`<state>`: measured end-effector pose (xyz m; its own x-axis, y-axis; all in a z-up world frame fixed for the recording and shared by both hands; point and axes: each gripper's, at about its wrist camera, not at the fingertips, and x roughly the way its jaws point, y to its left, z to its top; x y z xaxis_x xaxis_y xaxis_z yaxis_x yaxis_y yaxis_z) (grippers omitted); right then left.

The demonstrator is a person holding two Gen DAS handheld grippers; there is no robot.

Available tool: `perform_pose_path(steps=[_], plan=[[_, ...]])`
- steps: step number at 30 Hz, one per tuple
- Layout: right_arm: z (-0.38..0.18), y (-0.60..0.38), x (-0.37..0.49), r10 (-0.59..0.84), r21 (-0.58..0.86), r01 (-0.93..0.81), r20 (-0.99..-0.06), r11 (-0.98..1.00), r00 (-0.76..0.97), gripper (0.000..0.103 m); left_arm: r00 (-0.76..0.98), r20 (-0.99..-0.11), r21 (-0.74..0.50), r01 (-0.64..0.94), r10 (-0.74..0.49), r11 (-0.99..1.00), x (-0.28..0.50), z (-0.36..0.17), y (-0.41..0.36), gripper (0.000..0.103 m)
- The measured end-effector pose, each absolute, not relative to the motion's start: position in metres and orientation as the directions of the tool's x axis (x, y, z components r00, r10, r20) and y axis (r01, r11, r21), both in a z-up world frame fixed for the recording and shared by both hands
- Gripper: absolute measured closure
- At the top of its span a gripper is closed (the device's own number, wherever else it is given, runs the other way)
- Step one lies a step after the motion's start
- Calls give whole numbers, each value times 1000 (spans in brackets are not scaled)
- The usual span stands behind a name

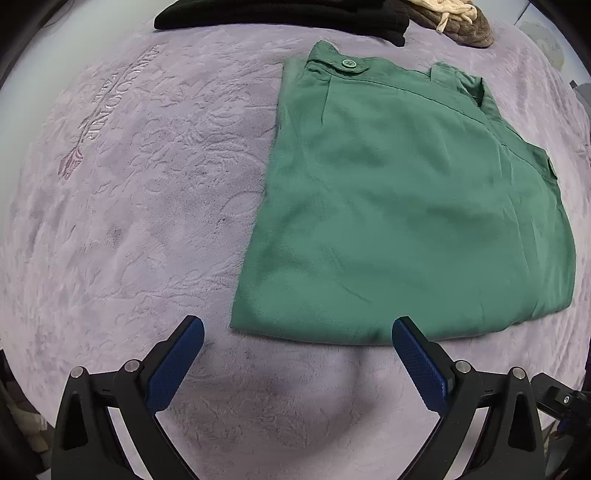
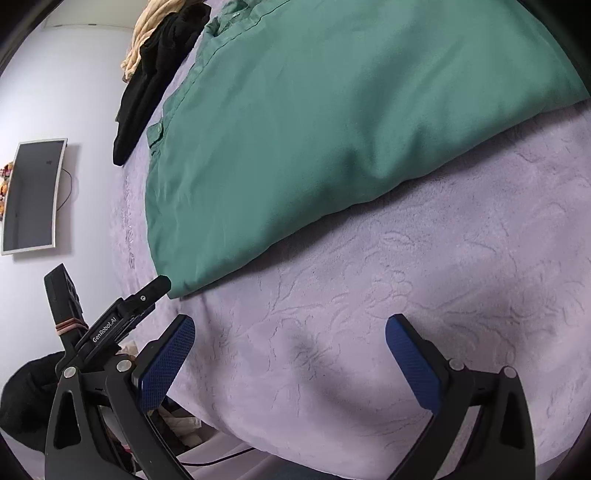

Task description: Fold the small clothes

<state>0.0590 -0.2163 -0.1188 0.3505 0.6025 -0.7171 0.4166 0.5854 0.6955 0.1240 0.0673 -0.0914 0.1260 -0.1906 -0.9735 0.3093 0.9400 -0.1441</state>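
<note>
Green folded shorts lie flat on the lilac embossed blanket covering the bed; waistband with button tab at the far end, folded edge nearest the cameras. All places below are relative to the shorts.

Open room: wide bare blanket on their left side and a bare strip along the near edge. Far side is crowded: a black garment and a brown-and-cream garment sit just beyond the waistband. In the right wrist view the bed edge drops off near the bottom; wall with a mounted screen lies past the shorts' left side.

Left hand-held gripper: jaws spread wide, nothing between them, just short of the near edge; the right pad overlaps the hem line in view, contact unclear.

Right hand-held gripper: jaws spread wide, empty, over bare blanket, clear of the near folded edge.

No containers visible.
</note>
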Motion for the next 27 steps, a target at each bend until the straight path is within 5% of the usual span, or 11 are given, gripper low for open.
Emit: perform_pose_path(steps=[27], plan=[[-133, -149, 112, 708, 796, 404, -595, 451, 380, 0, 83, -967, -210, 278, -242, 937, 136, -107, 140, 1]])
